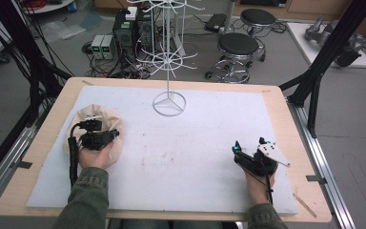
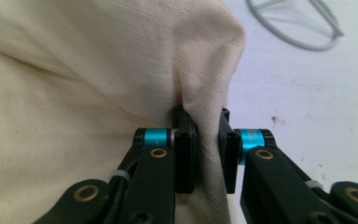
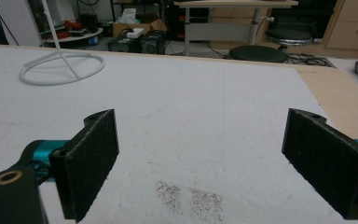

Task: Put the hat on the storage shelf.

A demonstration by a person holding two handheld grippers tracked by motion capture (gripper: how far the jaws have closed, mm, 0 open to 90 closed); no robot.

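No text, label, brand, number or sign can be read anywhere in these views. The cream cloth bag (image 2: pixel 98 79), the white felt mat (image 1: pixel 186 157) on the wooden counter (image 1: pixel 47 143) and the white wire rack (image 1: pixel 168 57) at twelve o'clock carry no lettering. The boxes on the floor beyond the counter are too small and blurred to make out any marking.

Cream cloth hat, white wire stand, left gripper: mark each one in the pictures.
cream cloth hat (image 2: pixel 74 84): left gripper view, on its broad cloth surface.
white wire stand (image 1: pixel 169 104): high view, on its round base ring.
left gripper (image 2: pixel 207 154): left gripper view, midway between its fingertips, clamped on a hat fold.
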